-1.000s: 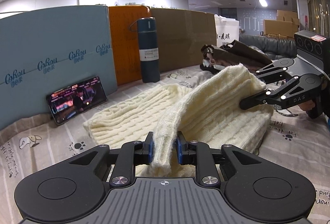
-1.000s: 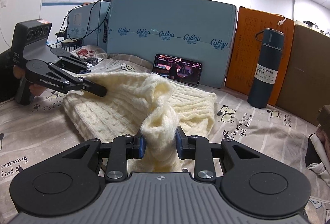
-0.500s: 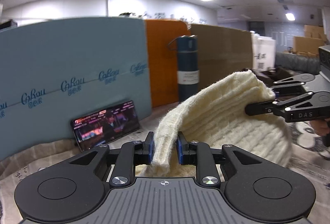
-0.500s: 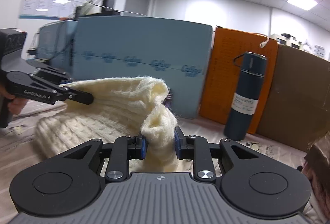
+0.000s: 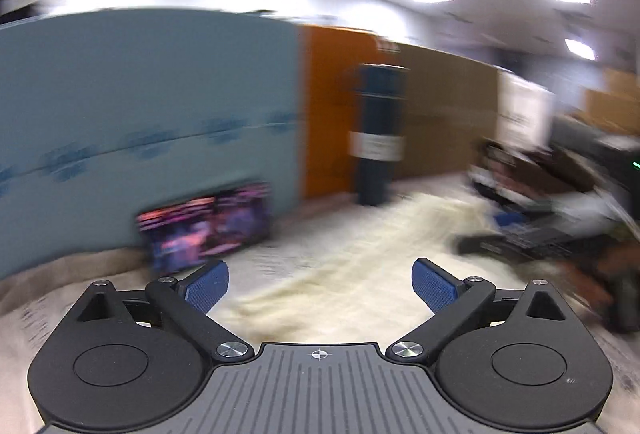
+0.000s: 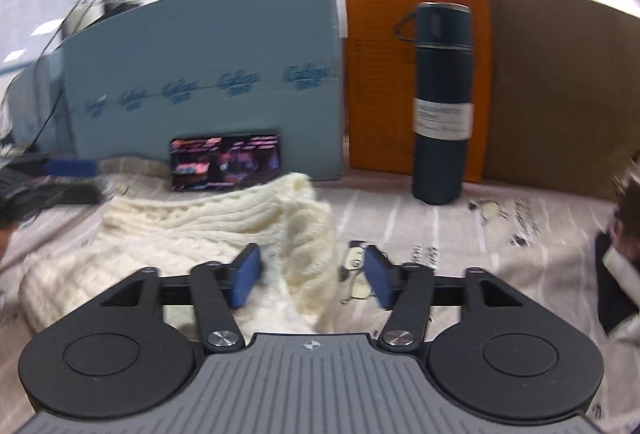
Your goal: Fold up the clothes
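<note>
Jaws of both the left gripper (image 5: 320, 284) and right gripper (image 6: 311, 276) stand apart, empty; the cream sweater (image 6: 192, 234) lies nearer the right, its bunched fold just ahead, trailing leftward across the counter (image 6: 460, 234).

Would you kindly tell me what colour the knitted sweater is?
Cream white, a chunky ribbed knit sweater; the right wrist view shows it best.

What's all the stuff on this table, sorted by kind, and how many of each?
Cream sweater: 1
Dark garment pile: 1
Navy bottle: 1
Phone: 1
Upright boards, blue, orange, brown: 3
Total: 7
</note>
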